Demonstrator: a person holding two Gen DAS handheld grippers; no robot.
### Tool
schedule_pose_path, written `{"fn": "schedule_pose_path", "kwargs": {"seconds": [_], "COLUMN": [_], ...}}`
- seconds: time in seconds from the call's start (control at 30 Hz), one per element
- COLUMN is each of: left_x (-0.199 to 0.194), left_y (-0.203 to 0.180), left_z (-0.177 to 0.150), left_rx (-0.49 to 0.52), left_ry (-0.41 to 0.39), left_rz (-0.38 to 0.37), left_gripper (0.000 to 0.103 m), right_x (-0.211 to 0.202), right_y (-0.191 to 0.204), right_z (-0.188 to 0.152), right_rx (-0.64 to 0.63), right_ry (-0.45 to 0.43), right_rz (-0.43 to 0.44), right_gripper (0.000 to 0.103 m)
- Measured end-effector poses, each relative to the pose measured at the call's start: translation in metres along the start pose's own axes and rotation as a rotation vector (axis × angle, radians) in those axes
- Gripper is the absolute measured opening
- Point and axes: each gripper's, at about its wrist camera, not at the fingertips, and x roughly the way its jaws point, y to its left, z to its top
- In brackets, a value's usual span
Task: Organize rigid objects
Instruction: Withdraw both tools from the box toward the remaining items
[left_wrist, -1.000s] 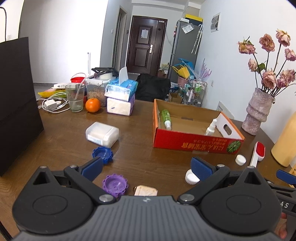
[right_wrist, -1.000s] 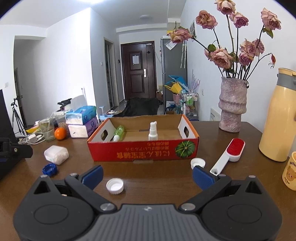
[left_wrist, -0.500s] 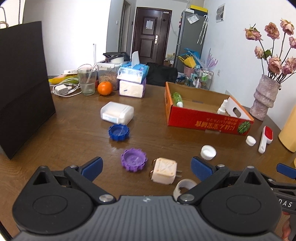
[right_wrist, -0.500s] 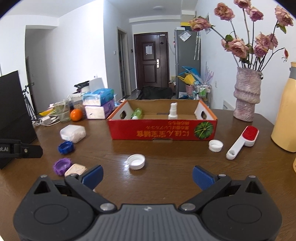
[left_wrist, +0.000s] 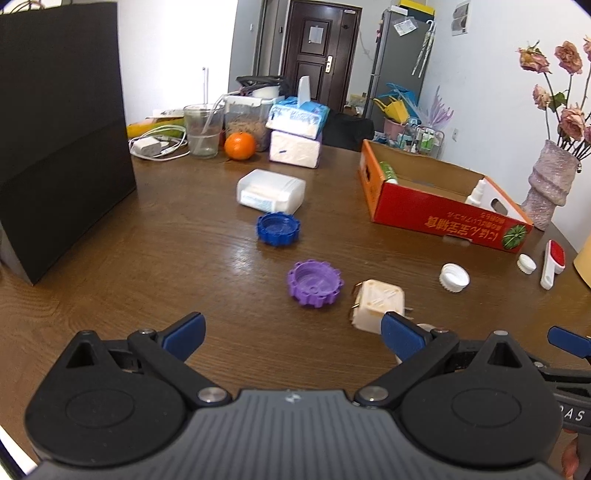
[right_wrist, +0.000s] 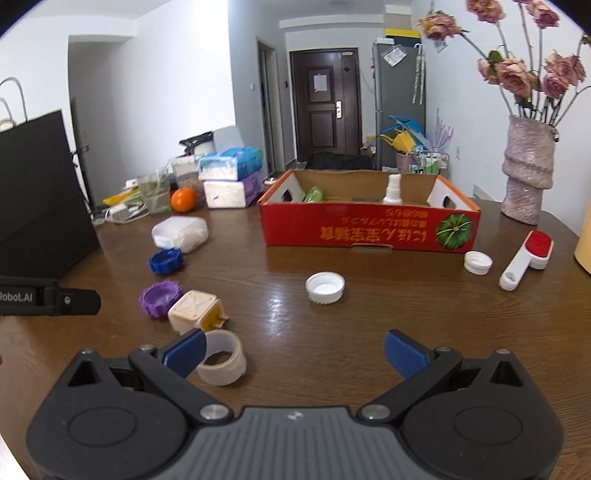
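Both claws pulled back; tape roll (right_wrist: 221, 363) now beside right claw (right_wrist: 295, 350).

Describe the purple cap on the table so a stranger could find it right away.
Start at the red cardboard box on the wooden table and look to its near left. The purple cap lies between a blue cap and a cream cube plug; it alone is purple.

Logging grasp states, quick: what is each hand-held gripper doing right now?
Left hand-held gripper: open, holding nothing.
Right hand-held gripper: open, holding nothing.
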Motion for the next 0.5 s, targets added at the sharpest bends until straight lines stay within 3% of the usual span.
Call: {"fn": "schedule_pose_path", "kwargs": {"seconds": [0.5], "left_x": [0.014], "left_y": [0.04], "left_z": [-0.015], "left_rx": [-0.038], "left_ry": [0.031], "left_rz": [0.022], "left_gripper": [0.103], "right_x": [0.031], "right_y": [0.04], "right_z": [-0.011], "right_rx": [-0.065], "right_ry": [0.078], "right_rz": [0.017], "right_gripper": [0.102]}}
